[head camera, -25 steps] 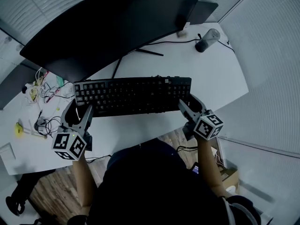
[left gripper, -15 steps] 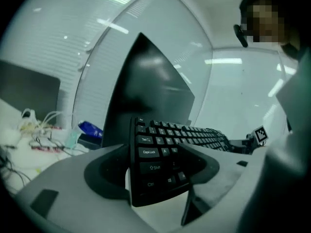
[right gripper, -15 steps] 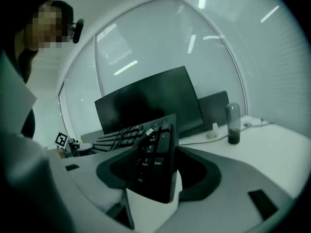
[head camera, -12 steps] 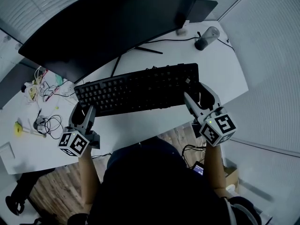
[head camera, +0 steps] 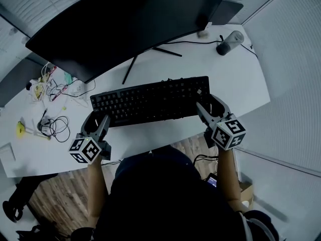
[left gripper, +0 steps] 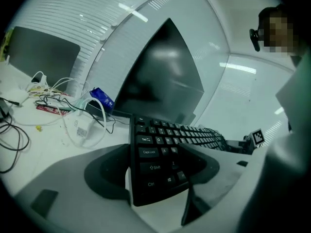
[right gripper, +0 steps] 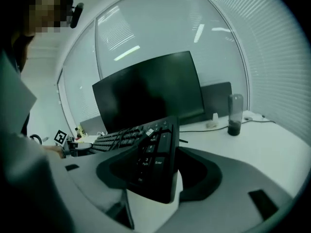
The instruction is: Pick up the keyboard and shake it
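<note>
Two grippers are clamped on the keyboard (head camera: 150, 100), one at each end. At the left, the left gripper (head camera: 98, 123) has its fingers closed on the Ctrl-and-Shift end, as is plainly seen in the left gripper view, and that end has been brought lower than a second ago. In the middle, the keyboard appears to be held slanted just clear of the desk (head camera: 235, 79), before the monitor (head camera: 125, 24). It was level a second ago, then its right end was swung up. At the right, the right gripper (head camera: 209, 106) has its fingers set wide and pressed on the numpad end. A shake is judged under way, with more swings likely needed.
</note>
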Demonstrator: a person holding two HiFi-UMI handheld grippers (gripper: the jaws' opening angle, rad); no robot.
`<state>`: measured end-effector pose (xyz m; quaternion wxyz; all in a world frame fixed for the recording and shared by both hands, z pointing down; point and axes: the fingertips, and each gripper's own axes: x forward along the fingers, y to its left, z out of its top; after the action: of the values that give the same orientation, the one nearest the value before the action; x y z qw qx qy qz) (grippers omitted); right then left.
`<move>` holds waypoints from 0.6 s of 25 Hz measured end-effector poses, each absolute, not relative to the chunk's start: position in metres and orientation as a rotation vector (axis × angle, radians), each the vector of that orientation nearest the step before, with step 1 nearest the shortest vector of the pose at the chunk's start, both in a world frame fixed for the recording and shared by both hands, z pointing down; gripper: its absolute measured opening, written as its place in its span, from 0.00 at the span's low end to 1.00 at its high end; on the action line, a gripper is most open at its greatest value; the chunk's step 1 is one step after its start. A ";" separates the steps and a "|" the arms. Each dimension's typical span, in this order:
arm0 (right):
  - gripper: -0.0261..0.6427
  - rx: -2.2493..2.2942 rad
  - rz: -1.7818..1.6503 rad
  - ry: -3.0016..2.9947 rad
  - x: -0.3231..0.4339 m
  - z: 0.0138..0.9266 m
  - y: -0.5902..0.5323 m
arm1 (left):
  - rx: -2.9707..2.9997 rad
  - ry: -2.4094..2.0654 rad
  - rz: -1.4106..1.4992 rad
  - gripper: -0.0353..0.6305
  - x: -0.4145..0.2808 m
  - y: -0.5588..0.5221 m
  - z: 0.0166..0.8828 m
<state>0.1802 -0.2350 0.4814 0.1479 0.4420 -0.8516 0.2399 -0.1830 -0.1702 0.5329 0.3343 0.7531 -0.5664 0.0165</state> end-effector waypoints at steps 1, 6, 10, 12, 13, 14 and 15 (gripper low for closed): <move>0.43 1.265 0.723 -2.442 0.180 0.492 -0.234 | 1.958 -1.476 0.075 0.53 -0.183 -0.169 0.539; 0.43 1.241 0.879 -2.385 0.187 0.543 -0.228 | 1.922 -1.445 0.187 0.53 -0.178 -0.164 0.569; 0.43 1.213 0.957 -2.342 0.188 0.577 -0.227 | 1.880 -1.418 0.246 0.53 -0.177 -0.160 0.595; 0.43 1.193 0.988 -2.320 0.188 0.593 -0.228 | 1.857 -1.405 0.263 0.53 -0.177 -0.158 0.609; 0.43 1.184 1.001 -2.309 0.188 0.601 -0.229 | 1.846 -1.399 0.268 0.53 -0.177 -0.158 0.614; 0.43 1.176 1.015 -2.299 0.187 0.607 -0.230 | 1.837 -1.393 0.273 0.53 -0.178 -0.158 0.619; 0.43 1.170 1.028 -2.291 0.186 0.613 -0.231 | 1.830 -1.388 0.277 0.53 -0.179 -0.159 0.624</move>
<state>0.1862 -0.2310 0.6131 0.1847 0.4151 -0.8127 0.3647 -0.1788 -0.1589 0.6240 0.4024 0.7241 -0.5493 0.1097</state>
